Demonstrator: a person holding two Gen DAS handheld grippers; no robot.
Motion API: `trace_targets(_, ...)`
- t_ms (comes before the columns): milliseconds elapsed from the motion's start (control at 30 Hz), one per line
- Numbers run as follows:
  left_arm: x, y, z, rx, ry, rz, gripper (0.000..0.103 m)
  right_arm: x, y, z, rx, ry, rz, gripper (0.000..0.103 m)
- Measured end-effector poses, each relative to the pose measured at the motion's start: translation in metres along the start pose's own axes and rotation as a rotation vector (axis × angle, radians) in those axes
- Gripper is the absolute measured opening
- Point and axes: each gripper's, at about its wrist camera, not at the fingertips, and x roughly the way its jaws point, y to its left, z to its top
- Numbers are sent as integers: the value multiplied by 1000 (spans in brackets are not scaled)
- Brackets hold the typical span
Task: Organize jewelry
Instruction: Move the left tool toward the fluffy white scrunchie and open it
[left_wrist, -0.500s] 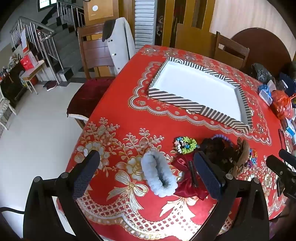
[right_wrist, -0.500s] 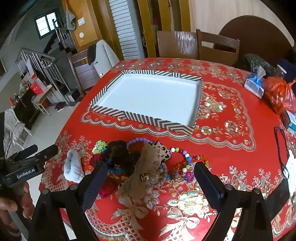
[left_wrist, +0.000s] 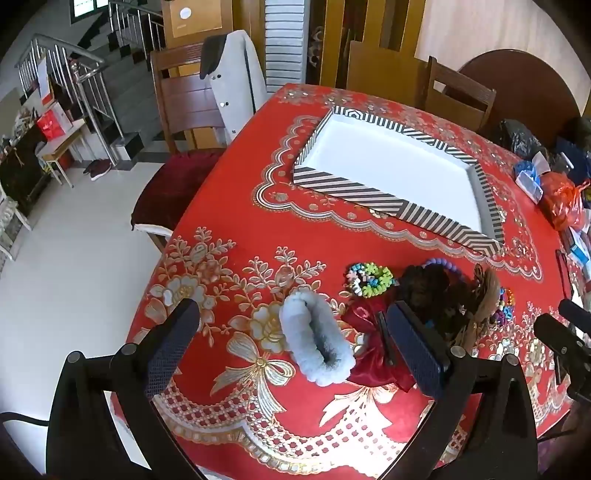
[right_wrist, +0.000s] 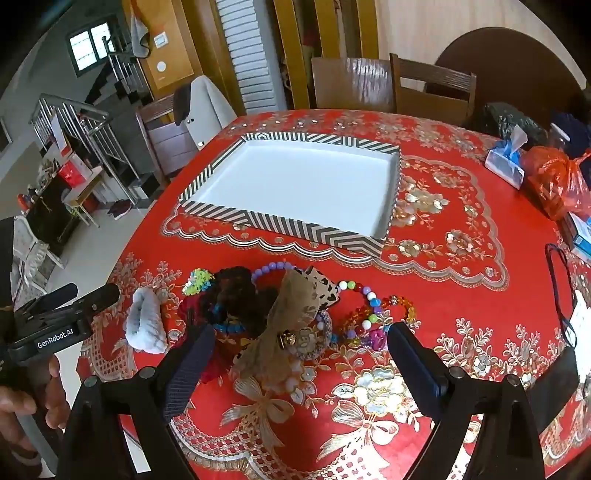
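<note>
A heap of jewelry and hair pieces lies on the red tablecloth in front of a white tray with a striped rim. At the heap's left lies a fluffy white scrunchie, beside a red satin bow. A green beaded piece, a tan lace bow and coloured bead bracelets are also there. My left gripper is open, above the scrunchie. My right gripper is open, above the lace bow. Neither holds anything.
Wooden chairs stand round the table. A tissue pack, an orange plastic bag and a dark strap lie at the table's right side. A hand holds the left gripper's handle.
</note>
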Motion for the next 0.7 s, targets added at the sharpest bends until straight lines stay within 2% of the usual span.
trace_targets(467,7,1,-4,-17,37,6,102,4,-26,-6,36,3,-12,93)
trace_targets(567,11,9,-4,-54,58,-37,102,7,-40,-11,54,18,-47,93)
trace_targets(667,15,21,-5,-107,79,-62,102,15,-60,-16,111,40,-44,93)
trace_targets(700,18,25,-5,-124,91,-65,102,17,-64,-16,130,43,-31,90)
